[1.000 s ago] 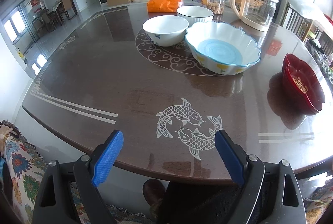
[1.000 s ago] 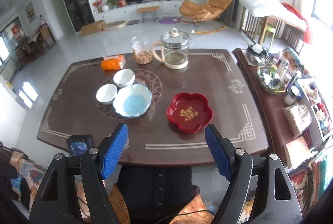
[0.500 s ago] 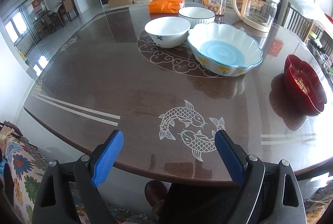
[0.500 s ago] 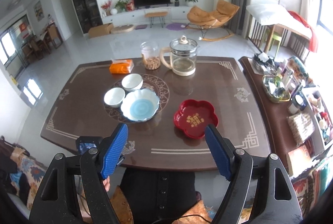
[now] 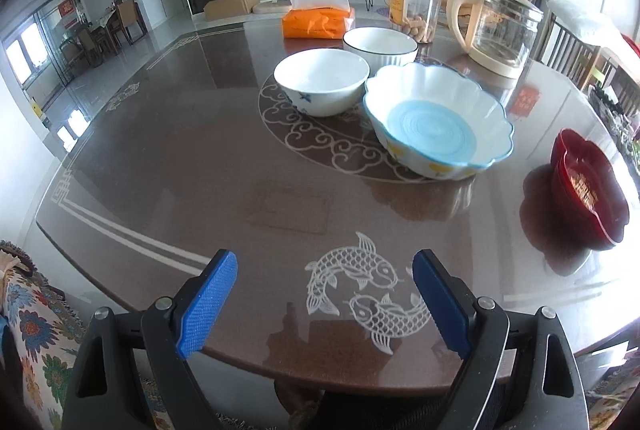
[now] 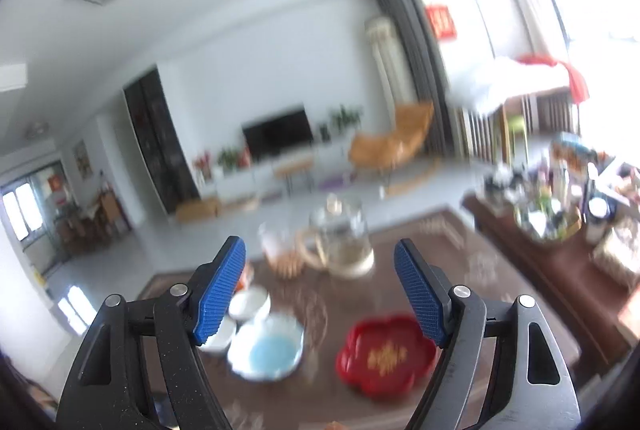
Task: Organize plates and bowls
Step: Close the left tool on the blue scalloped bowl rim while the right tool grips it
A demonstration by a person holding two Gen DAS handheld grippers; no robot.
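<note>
Near edge of the glossy brown surface point(image 5: 168, 166) is bare, open approach from front and left. Scalloped blue-centred ceramic bowl point(image 5: 436, 120) touches the plain white bowl point(image 5: 322, 80); ribbed white bowl point(image 5: 380, 46) just behind, tight gaps. Red flower-shaped plate point(image 5: 586, 186) apart, right. Glass kettle point(image 5: 502, 26), clear plastic jar point(image 5: 416, 6), orange tissue pack point(image 5: 318, 22) block the back.

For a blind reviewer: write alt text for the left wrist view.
The left gripper, open and empty, hovers over a dark table edge; beyond sit two white bowls, a scalloped blue-centred bowl and a red plate.
</note>
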